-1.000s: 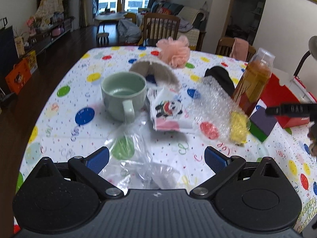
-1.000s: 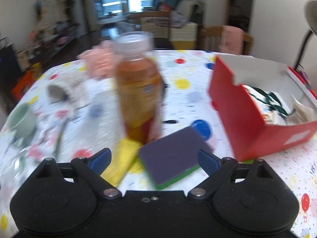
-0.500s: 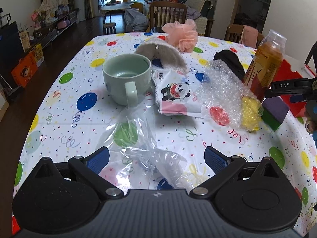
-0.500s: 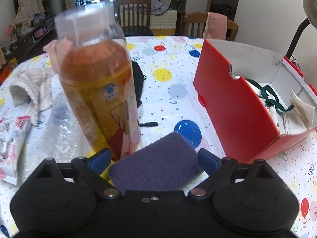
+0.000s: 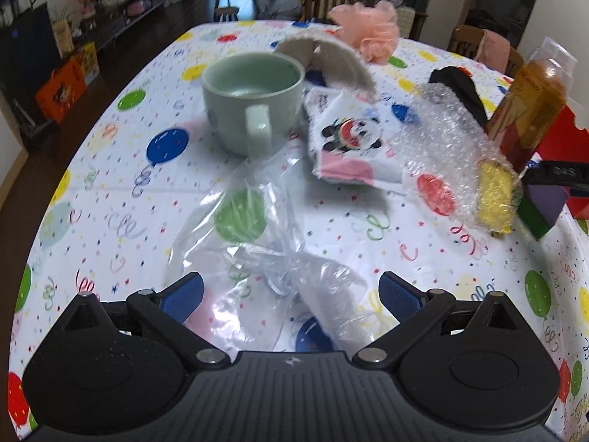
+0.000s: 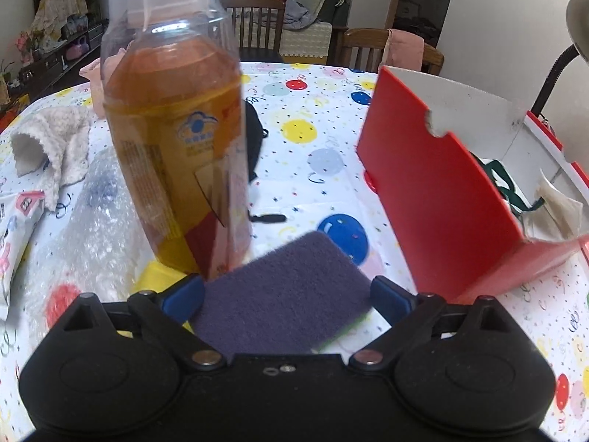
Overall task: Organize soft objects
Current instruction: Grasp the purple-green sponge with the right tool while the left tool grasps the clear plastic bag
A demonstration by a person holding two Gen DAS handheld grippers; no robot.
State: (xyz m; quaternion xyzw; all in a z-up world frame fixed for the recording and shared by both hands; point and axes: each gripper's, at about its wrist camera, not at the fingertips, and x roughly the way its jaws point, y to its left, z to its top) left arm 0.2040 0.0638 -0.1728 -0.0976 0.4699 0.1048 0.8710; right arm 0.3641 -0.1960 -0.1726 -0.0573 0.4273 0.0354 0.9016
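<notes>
My right gripper [image 6: 287,298] is open, its blue pads on either side of a purple-and-green sponge [image 6: 283,298] lying on the table; whether they touch it I cannot tell. The sponge [image 5: 541,206] and the right gripper's finger [image 5: 559,175] also show in the left wrist view. My left gripper [image 5: 291,294] is open and empty over a crumpled clear plastic bag [image 5: 265,243]. Other soft items lie beyond: a panda tissue pack [image 5: 349,147], bubble wrap [image 5: 445,147], a yellow sponge [image 5: 495,199], a beige towel [image 5: 327,59], a pink bath puff [image 5: 368,29] and a black cloth [image 5: 460,88].
A tall orange drink bottle [image 6: 176,140] stands just left of the purple sponge. An open red box [image 6: 456,191] with cloth items inside stands to its right. A green mug [image 5: 254,99] sits mid-table. Chairs stand behind the table.
My right gripper has moved forward and down so the purple sponge now lies between its pads. My left gripper has drawn closer to the plastic bag and mug.
</notes>
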